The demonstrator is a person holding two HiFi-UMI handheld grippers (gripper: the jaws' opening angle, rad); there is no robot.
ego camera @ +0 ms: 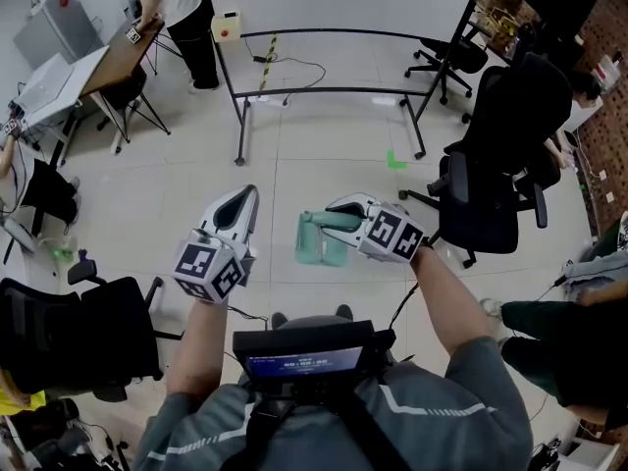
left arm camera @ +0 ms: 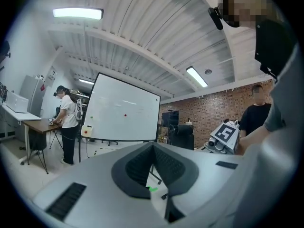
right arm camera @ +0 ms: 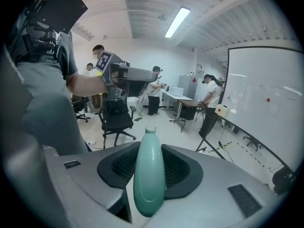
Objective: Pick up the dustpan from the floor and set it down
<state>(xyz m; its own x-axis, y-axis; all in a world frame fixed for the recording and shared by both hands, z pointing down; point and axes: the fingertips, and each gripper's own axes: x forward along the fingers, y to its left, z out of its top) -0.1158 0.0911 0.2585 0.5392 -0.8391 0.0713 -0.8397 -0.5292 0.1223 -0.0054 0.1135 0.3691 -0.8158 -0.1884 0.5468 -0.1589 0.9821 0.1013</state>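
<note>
In the head view a pale green dustpan (ego camera: 320,239) hangs above the floor, held by its handle. My right gripper (ego camera: 336,220) is shut on that handle. The right gripper view shows the green handle (right arm camera: 149,175) standing upright between the two dark pads, which press on both its sides. My left gripper (ego camera: 239,207) is to the left of the dustpan and apart from it. In the left gripper view its fingertips (left arm camera: 153,146) meet with nothing between them, so it is shut and holds nothing.
A whiteboard on a wheeled stand (ego camera: 334,90) stands ahead. A black office chair (ego camera: 502,165) is at the right, another (ego camera: 83,337) at the lower left. A desk (ego camera: 103,59) with a person (ego camera: 177,8) beside it is far left. A green tape mark (ego camera: 395,160) lies on the floor.
</note>
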